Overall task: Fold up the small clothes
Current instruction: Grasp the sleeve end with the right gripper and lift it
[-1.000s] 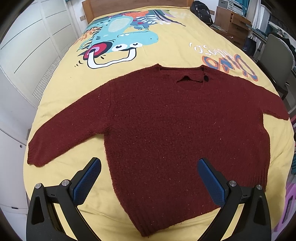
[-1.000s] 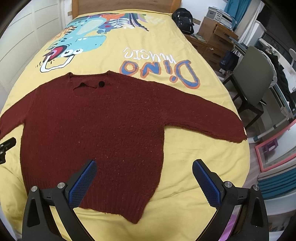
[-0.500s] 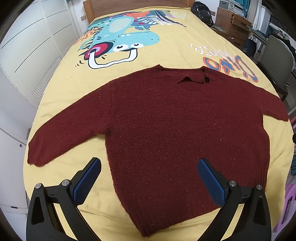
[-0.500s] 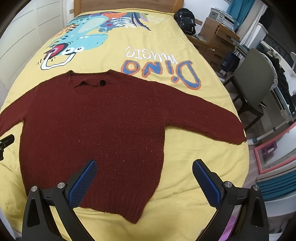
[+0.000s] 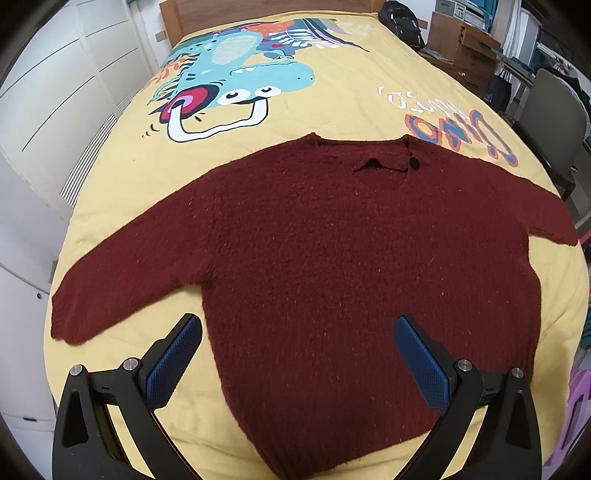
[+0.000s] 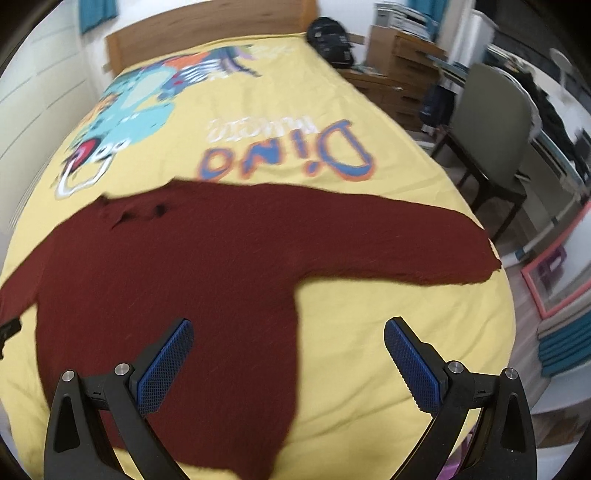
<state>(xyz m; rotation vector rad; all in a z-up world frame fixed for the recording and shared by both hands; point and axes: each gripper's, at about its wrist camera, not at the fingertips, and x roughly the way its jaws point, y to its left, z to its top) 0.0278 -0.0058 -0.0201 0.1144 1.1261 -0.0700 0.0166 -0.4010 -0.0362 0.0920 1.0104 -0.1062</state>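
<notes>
A dark red knit sweater (image 5: 351, 258) lies flat on the yellow bedspread (image 5: 332, 107), sleeves spread out, neckline toward the headboard. My left gripper (image 5: 297, 360) is open and empty above the sweater's lower left hem. My right gripper (image 6: 288, 363) is open and empty above the sweater's (image 6: 207, 266) lower right side, with the right sleeve (image 6: 424, 251) stretched out ahead of it. The right wrist view is motion-blurred.
The bed has a dinosaur print (image 5: 236, 85) and a wooden headboard (image 5: 258, 9). A grey chair (image 6: 491, 122), wooden drawers (image 6: 399, 70) and a black backpack (image 6: 328, 40) stand on the right. White cabinets (image 5: 55, 110) line the left. A pink-framed board (image 6: 557, 273) lies on the floor.
My right gripper has swung to the right and forward, toward the right sleeve, blurring its view. The left gripper has barely moved. The sweater lies as before.
</notes>
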